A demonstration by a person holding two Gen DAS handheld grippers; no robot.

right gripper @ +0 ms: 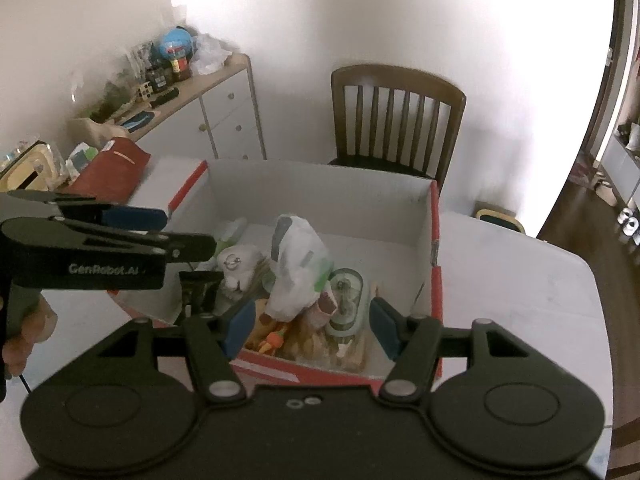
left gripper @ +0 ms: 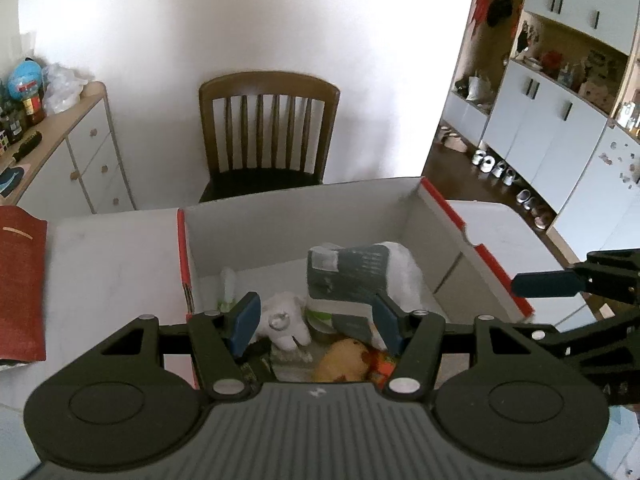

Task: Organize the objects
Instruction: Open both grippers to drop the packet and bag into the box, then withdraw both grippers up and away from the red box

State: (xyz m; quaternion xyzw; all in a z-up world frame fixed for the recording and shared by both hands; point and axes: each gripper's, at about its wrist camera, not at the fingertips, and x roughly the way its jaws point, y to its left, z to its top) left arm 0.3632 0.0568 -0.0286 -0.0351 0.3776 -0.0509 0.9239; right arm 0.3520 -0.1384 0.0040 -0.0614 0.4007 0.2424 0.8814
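A white cardboard box with red edges (left gripper: 304, 216) (right gripper: 320, 184) stands on the white table. Inside lie a white plush toy (left gripper: 282, 318) (right gripper: 236, 264), a grey-and-white crinkled packet (left gripper: 348, 276) (right gripper: 294, 268), a yellow-brown toy (left gripper: 340, 364), small carrot toys (right gripper: 272, 340) and a pale green clear case (right gripper: 346, 300). My left gripper (left gripper: 316, 324) is open and empty, over the box's near end. My right gripper (right gripper: 312, 328) is open and empty above the box's near wall. Each gripper shows in the other's view: the right one (left gripper: 560, 282), the left one (right gripper: 120, 236).
A red pouch (left gripper: 20, 280) (right gripper: 112, 172) lies on the table left of the box. A wooden chair (left gripper: 268, 136) (right gripper: 396, 116) stands behind the table. A sideboard with clutter (right gripper: 180, 92) is at left; white cabinets and shoes (left gripper: 552, 128) at right.
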